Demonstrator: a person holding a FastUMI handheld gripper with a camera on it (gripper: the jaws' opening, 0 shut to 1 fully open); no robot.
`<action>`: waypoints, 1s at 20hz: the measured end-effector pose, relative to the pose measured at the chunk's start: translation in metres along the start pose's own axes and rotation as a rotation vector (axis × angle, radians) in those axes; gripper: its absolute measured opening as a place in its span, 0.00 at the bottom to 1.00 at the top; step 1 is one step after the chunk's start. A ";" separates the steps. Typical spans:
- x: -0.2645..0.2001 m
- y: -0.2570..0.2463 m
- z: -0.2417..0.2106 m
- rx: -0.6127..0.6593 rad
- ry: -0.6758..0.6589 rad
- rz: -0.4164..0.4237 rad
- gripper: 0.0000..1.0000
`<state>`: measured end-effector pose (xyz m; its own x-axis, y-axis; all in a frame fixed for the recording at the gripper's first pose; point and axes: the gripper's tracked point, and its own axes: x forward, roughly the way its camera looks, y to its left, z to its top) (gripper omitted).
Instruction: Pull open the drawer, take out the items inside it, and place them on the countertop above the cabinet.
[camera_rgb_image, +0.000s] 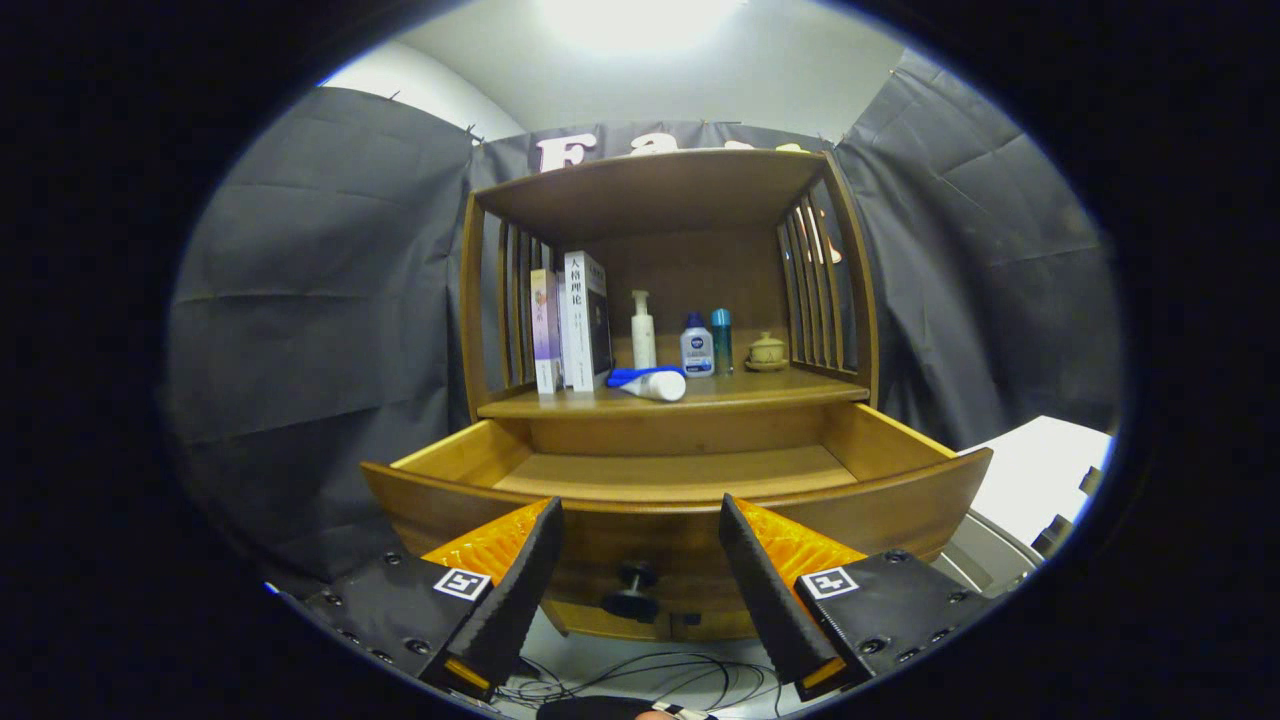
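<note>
The drawer (680, 480) stands pulled well out of the wooden cabinet (668, 300), and what shows of its floor looks bare, so I judge its contents already taken out. Just above the drawer, on the countertop (740, 392) that tops it, a white tube with a blue cap (648, 381) lies on its side near the front lip, likely set down where the reach was shortest. Behind the tube stand a white pump bottle (643, 330), a small blue-capped bottle (697, 346), a slim teal bottle (721, 341) and a little lidded pot (767, 351), with a few books (575, 322) upright to their left. Below the drawer's front, its dark knob (632, 590) sits between the fingers of the hand-held gripper (640, 545), which is spread wide, pinching nothing and clear of the wood. Loose cables (640, 680) trail on the floor beneath.
</note>
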<state>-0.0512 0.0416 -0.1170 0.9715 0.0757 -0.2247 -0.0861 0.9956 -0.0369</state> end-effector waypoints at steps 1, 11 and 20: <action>0.001 0.002 -0.008 -0.001 0.012 0.001 0.97; 0.018 0.003 -0.054 -0.033 0.096 -0.032 0.97; 0.035 0.000 -0.066 0.041 0.144 -0.086 0.96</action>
<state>-0.0323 0.0410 -0.1895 0.9329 -0.0152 -0.3598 0.0076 0.9997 -0.0226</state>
